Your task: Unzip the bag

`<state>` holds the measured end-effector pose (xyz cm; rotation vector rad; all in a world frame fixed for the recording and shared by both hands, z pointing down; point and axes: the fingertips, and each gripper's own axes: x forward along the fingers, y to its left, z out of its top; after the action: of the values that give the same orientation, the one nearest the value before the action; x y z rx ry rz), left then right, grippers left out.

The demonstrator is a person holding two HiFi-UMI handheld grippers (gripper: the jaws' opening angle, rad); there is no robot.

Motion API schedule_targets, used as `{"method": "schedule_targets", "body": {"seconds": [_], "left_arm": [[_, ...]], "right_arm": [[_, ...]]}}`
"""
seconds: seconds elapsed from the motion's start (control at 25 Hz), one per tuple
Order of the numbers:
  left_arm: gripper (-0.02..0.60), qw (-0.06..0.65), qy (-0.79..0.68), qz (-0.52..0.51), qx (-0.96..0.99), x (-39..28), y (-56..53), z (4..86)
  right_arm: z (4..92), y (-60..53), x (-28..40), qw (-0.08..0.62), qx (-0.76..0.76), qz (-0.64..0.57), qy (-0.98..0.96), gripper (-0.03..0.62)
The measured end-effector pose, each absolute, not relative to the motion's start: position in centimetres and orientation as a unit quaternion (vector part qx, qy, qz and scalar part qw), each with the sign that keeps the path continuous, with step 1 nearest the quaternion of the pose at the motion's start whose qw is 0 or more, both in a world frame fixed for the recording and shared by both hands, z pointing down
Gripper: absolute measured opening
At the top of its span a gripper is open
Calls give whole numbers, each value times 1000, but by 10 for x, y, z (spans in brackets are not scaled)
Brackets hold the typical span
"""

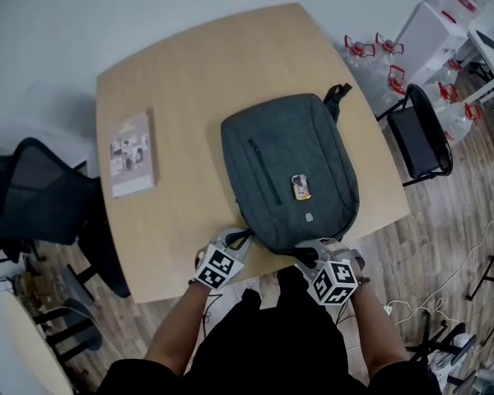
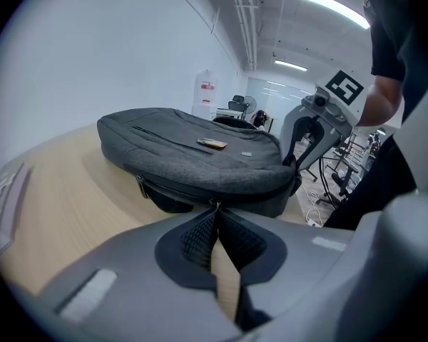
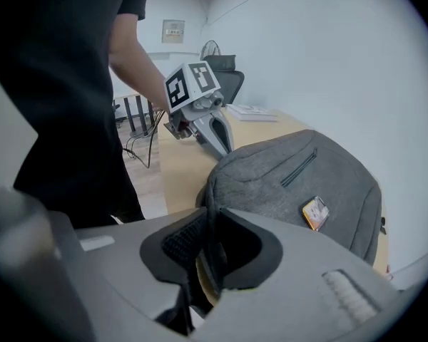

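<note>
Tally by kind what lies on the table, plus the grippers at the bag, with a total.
Backpack: 1
Orange tag on the backpack: 1
Booklet: 1
Grippers: 2, left gripper and right gripper
Total: 5

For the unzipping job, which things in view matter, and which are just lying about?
In the job: grey fabric backpack; left gripper and right gripper, both pinching its near edge.
Lying about: thin printed booklet on the light wooden table; black office chair; clear water jugs on the floor.
</note>
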<state>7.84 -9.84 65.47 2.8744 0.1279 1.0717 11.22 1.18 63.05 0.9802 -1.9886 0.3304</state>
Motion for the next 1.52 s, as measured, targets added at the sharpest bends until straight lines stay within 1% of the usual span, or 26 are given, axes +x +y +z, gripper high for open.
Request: {"method": "schedule_targets", "body": {"seconds": [0.44,0.92,1.12,1.2,1.28,1.4,1.52], "left_arm": [[26,9,15,370,929,58,-97,647],[26,30,-31,378,925,43,-96,642],[26,32,-37,376,925,40,-102,645],[26,32,-37,374,926,40,-103,644],[26,34,-41,373,926,40,-103,644],[26,35,-51,374,925,38,-109,643],[26,35,-68,373,925,31,-123,643]], "right_arm": [[623,-26,92,380,468,156,-782,43],[625,-81,63,372,507,154,-762,41],[624,-87,54,370,495,143,-773,48],[622,-82,50,364,474,133,-790,63],[618,-74,45,359,449,117,-810,137],[611,-62,49,363,432,87,-821,156],[606,-52,69,365,434,82,-819,158]]}}
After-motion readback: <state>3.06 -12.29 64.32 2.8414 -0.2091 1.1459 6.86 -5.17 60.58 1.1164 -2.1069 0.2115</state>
